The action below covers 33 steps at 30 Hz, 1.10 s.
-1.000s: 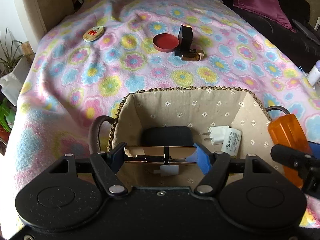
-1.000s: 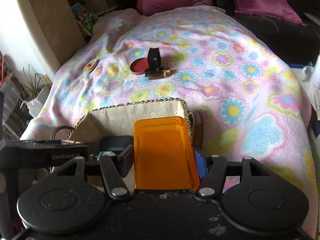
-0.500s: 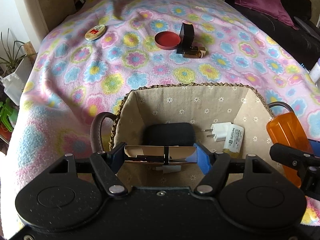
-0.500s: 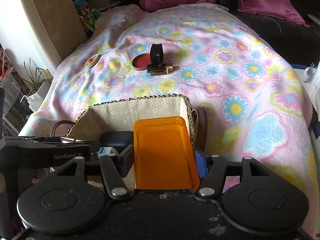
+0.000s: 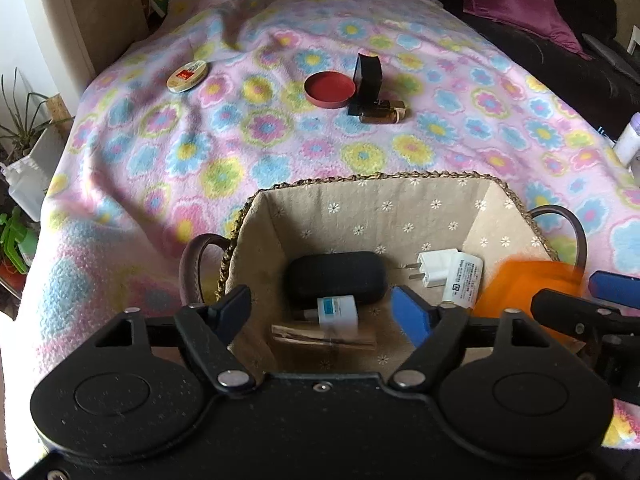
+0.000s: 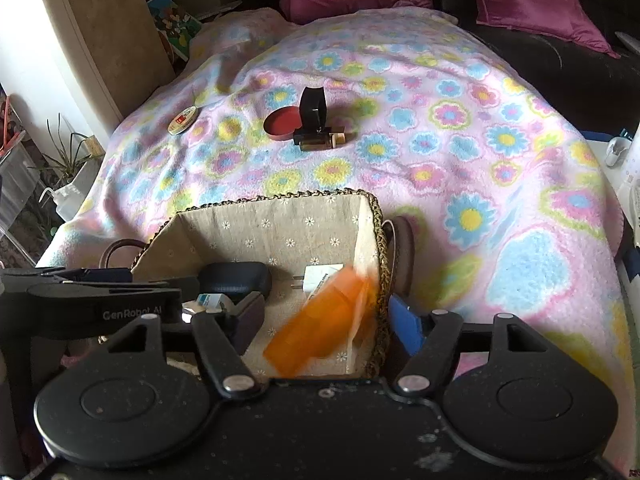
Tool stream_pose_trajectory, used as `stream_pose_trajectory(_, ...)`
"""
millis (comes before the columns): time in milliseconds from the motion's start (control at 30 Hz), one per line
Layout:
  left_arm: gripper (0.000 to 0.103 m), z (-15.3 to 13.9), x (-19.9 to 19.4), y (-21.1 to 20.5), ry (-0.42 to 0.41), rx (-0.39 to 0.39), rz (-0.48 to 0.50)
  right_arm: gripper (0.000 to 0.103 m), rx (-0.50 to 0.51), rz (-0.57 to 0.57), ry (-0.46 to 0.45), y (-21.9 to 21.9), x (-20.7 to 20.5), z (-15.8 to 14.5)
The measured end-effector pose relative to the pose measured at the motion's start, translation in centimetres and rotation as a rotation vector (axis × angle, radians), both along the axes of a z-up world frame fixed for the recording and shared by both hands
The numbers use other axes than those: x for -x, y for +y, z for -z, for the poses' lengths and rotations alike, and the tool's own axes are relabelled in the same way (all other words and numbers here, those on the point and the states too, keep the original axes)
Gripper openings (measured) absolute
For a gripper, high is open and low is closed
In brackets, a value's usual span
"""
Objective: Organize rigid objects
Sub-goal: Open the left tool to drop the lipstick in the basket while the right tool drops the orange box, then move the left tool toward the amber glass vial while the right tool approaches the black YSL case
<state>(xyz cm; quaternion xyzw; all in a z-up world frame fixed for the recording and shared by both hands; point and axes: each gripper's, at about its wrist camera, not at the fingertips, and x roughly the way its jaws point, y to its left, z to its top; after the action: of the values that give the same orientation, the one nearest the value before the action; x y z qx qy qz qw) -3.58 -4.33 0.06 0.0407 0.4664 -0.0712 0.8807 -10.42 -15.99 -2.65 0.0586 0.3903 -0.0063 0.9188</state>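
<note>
Orange plastic box (image 6: 320, 328) — stiff, light, slick — dropping blurred into basket (image 6: 376, 216); best pinched across flat sides. Both hand-held grippers (image 5: 320, 310) (image 6: 328, 322) spread wide, empty.

Orange box (image 6: 324, 320) motion-blurred in both views, edges smeared; can't tell if touching basket (image 6: 280, 216) liner. Flat item (image 5: 324, 340) at basket's 6 o'clock part hidden behind white plug (image 5: 338, 314). Round tin (image 5: 187, 76) label too small to read.
</note>
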Motion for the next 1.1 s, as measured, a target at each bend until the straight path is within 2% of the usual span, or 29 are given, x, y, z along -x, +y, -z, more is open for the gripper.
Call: stream_pose_trajectory(1100, 0.077, -0.05, 0.11, 0.14, 0.0, -0.012, -0.015, 0.072, 0.015, -0.008, 0.028, 0.08, -0.43, 0.36)
